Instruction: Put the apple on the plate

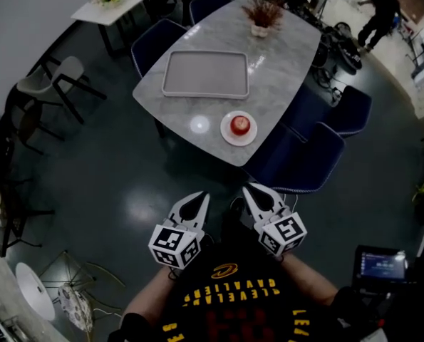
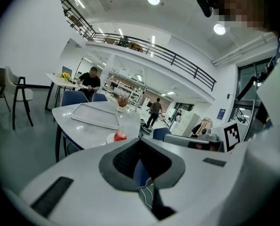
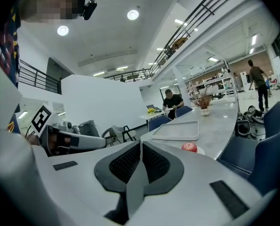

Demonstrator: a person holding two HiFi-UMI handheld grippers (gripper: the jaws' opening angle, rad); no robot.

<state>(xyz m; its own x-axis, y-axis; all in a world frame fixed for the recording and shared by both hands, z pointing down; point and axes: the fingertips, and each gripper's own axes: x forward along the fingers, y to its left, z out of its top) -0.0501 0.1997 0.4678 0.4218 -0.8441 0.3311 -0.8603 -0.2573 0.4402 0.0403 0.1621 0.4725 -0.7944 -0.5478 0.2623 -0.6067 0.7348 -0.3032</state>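
Observation:
A red apple (image 1: 240,125) rests on a small white plate (image 1: 228,137) near the front edge of the grey marble table (image 1: 286,63). Both grippers hang well short of the table, close to the person's body. My left gripper (image 1: 200,199) is shut with nothing in it, and my right gripper (image 1: 249,190) beside it is shut and empty too. From the left gripper view the apple (image 2: 120,135) and plate (image 2: 110,139) show just over the shut jaws of that gripper (image 2: 140,140). The right gripper view has the apple (image 3: 189,147) on the plate (image 3: 201,150) to the right of its gripper (image 3: 140,142).
An empty grey tray (image 1: 205,74) lies mid-table and a potted dry plant (image 1: 261,16) stands at the far end. Blue chairs (image 1: 301,159) ring the table, the nearest just right of the plate. A pale chair (image 1: 55,80) stands left; a person (image 1: 379,9) walks far right.

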